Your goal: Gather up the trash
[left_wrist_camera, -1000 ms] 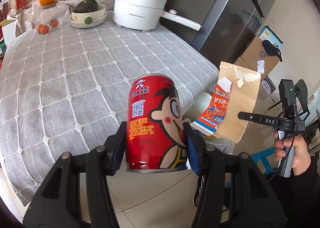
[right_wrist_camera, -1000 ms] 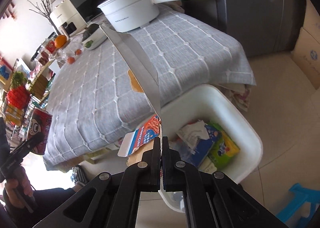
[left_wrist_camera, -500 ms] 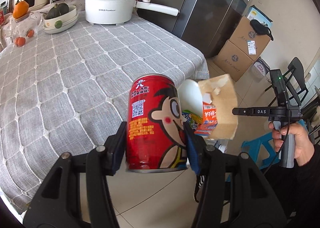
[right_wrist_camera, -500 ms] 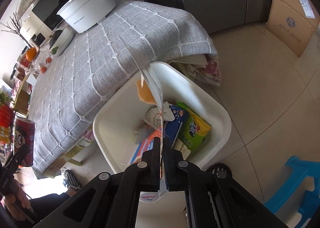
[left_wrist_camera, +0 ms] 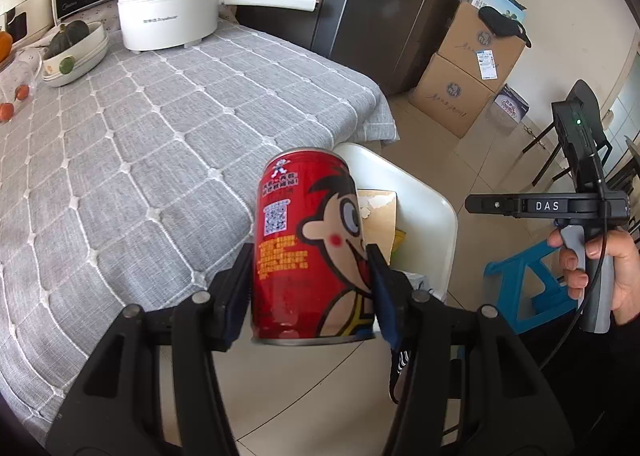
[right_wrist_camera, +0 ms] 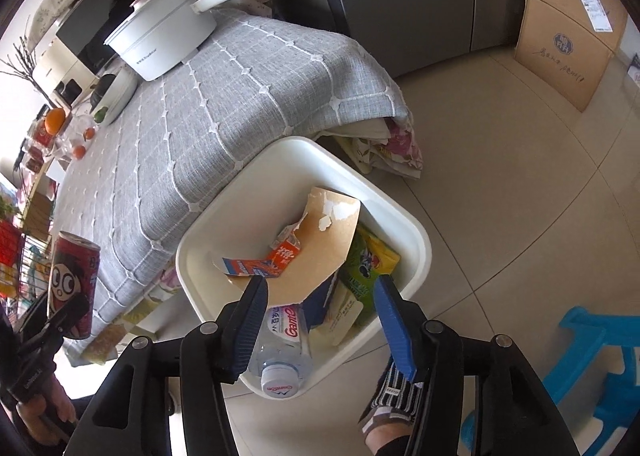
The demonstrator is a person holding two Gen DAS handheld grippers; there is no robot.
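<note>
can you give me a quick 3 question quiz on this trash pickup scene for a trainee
1. True or false: the left gripper is clamped on the red can.
2. What lies on top of the trash in the white bin? A) torn cardboard B) a pot lid C) an orange
3. Fill in: the right gripper, its jaws opening, has ____ between its pads.

Key: 1 true; 2 A, the torn cardboard; 3 nothing.

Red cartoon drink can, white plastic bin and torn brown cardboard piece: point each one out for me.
Red cartoon drink can (left_wrist_camera: 308, 240): left wrist view, printed side.
White plastic bin (right_wrist_camera: 420, 240): right wrist view, far rim.
Torn brown cardboard piece (right_wrist_camera: 320, 256): right wrist view, flat brown face.
</note>
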